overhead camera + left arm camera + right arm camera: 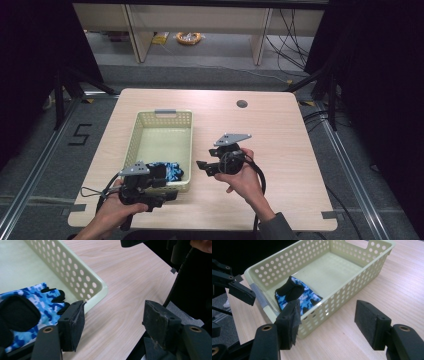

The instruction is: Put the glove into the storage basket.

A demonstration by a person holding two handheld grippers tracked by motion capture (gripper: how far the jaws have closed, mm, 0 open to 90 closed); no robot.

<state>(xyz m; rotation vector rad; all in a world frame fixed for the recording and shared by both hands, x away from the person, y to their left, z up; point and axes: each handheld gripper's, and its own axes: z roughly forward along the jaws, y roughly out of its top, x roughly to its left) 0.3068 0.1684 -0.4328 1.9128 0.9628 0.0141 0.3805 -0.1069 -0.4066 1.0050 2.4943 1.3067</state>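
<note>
One glove lies in the basket; both claws wide, empty.

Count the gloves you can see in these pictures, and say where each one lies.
1. A blue camouflage glove with black patches lies inside the pale green basket, at the end nearest the person. It lies in a loose heap, so a second glove under it cannot be ruled out.

A pale green perforated plastic basket, a blue camouflage-printed cloth glove and a matt light wood-grain table are seen.
</note>
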